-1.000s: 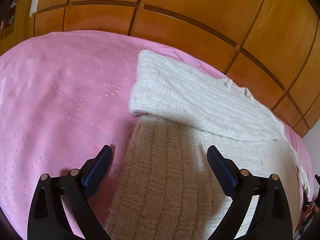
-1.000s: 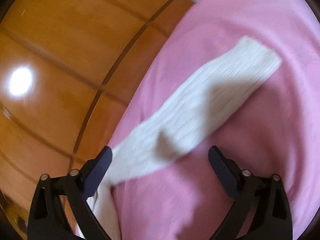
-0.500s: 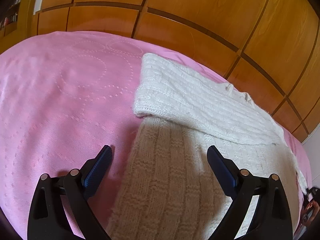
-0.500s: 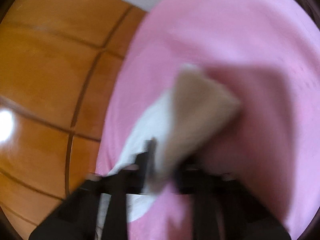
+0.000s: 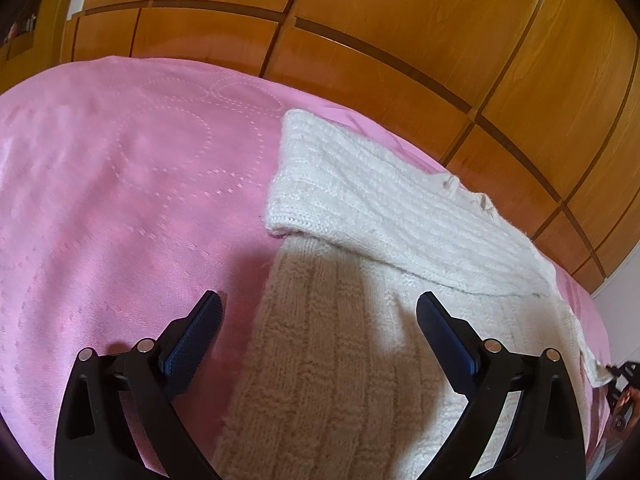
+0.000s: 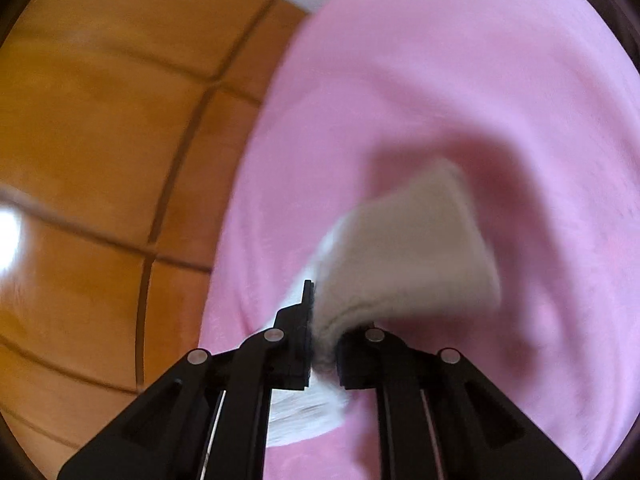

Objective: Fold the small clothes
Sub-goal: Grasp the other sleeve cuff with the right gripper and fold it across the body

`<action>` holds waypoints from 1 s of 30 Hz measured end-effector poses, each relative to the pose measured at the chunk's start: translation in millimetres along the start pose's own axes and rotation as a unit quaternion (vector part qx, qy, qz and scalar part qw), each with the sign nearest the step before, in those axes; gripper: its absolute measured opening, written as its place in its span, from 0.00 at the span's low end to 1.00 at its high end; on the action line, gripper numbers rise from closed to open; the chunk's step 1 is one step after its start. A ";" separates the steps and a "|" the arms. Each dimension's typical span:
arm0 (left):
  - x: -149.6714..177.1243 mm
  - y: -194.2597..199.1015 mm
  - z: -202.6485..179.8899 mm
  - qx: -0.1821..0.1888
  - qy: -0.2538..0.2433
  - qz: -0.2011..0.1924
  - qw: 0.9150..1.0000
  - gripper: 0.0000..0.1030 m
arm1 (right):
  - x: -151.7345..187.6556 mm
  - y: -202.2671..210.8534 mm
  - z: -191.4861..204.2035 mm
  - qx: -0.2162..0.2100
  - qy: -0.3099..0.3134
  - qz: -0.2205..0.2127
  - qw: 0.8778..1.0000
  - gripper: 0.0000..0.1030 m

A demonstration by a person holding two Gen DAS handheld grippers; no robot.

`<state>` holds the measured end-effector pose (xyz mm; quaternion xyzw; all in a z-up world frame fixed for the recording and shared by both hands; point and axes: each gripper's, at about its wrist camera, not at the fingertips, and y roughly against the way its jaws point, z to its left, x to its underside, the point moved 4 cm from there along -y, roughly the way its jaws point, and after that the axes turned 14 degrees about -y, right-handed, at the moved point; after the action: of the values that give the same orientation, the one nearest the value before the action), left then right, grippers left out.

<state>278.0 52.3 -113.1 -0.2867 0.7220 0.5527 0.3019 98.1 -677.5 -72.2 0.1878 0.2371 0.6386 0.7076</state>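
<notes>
right gripper (image 6: pixel 322 344) clamps sweater (image 6: pixel 404 256) sleeve; left gripper (image 5: pixel 318 320) agape above sweater

**A:** The right wrist view is smeared. The pink bedspread (image 6: pixel 460 80) and wooden wardrobe (image 6: pixel 100 120) have no texture. The knit sleeve (image 6: pixel 408 252) is a grey wedge, its stitches unreadable.

**B:** The right gripper (image 6: pixel 322 332) hides the sleeve's pinched end. In the left wrist view, the white sweater (image 5: pixel 360 280) runs off the bottom edge, and something dark at far right (image 5: pixel 622 392) is cropped and too small to identify.
</notes>
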 end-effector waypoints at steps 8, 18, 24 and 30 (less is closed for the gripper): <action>1.2 -0.2 3.6 0.012 0.010 -0.009 1.000 0.94 | 87.9 -19.6 106.0 -0.038 0.141 0.054 0.988 0.08; 2.3 -0.1 5.3 0.019 0.015 -0.013 1.000 0.94 | 249.4 -53.5 187.4 -0.086 0.266 0.155 0.948 0.08; 3.1 0.1 6.0 0.024 0.017 -0.015 0.999 0.95 | 376.1 -66.5 203.2 -0.108 0.383 0.238 0.886 0.11; 1.8 -2.8 4.5 0.021 0.013 -0.009 1.000 0.96 | 467.0 -73.7 158.3 -0.078 0.467 0.301 0.828 0.76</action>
<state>279.4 55.8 -117.2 -0.2937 0.7345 0.5313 0.3032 282.9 -216.4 -29.5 -0.1263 0.4202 0.8478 0.2980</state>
